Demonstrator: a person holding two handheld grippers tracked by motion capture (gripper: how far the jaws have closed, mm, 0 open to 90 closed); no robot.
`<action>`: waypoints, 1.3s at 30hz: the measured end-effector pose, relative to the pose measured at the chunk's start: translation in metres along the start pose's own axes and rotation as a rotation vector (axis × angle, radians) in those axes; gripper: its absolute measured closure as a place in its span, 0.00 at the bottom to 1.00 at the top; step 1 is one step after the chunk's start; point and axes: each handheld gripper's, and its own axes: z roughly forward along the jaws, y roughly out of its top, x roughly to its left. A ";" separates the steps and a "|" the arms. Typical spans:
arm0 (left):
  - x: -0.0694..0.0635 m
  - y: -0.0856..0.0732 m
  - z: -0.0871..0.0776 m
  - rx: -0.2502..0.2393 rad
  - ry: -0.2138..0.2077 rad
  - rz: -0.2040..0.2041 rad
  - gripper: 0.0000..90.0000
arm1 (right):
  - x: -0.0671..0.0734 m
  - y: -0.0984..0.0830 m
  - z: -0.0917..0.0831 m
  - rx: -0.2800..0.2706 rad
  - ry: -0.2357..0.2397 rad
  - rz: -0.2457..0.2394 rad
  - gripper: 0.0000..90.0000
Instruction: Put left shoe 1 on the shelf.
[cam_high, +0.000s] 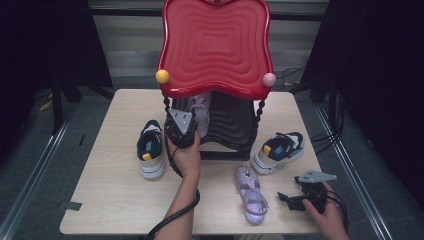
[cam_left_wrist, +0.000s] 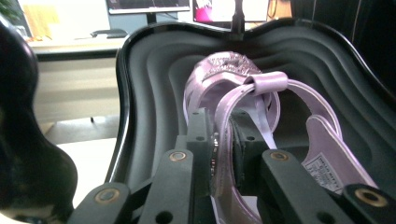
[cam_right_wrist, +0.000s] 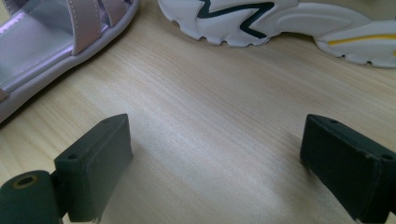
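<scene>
A lilac sandal (cam_left_wrist: 233, 74) lies on the black lower tray (cam_left_wrist: 154, 102) of a two-level rack, toe pointing away. My left gripper (cam_left_wrist: 224, 154) is shut on its heel strap, the strap pinched between the pads. From above, that gripper (cam_high: 192, 122) reaches under the red top tray (cam_high: 215, 45) with the sandal (cam_high: 202, 107) just ahead of it. The matching sandal (cam_high: 251, 194) rests on the table near the front. My right gripper (cam_high: 286, 201) stands open to its right, low over the wood, with nothing between its jaws (cam_right_wrist: 215, 163).
One navy-and-white sneaker (cam_high: 151, 148) sits left of the rack, and another (cam_high: 278, 151) to its right; its white sole (cam_right_wrist: 280, 23) lies beyond the right gripper. The loose sandal (cam_right_wrist: 42, 42) is close by. The wooden table (cam_high: 115, 190) has bare room at front left.
</scene>
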 end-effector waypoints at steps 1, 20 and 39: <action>-0.001 0.001 0.000 -0.011 0.006 -0.014 0.89 | 0.000 0.000 0.000 0.000 0.000 0.001 0.09; -0.005 -0.010 0.007 0.007 0.012 -0.003 0.87 | 0.000 0.000 0.000 0.000 0.000 -0.002 0.09; 0.001 0.001 0.002 0.062 -0.010 0.042 0.78 | 0.000 0.000 0.000 0.000 0.000 0.000 0.09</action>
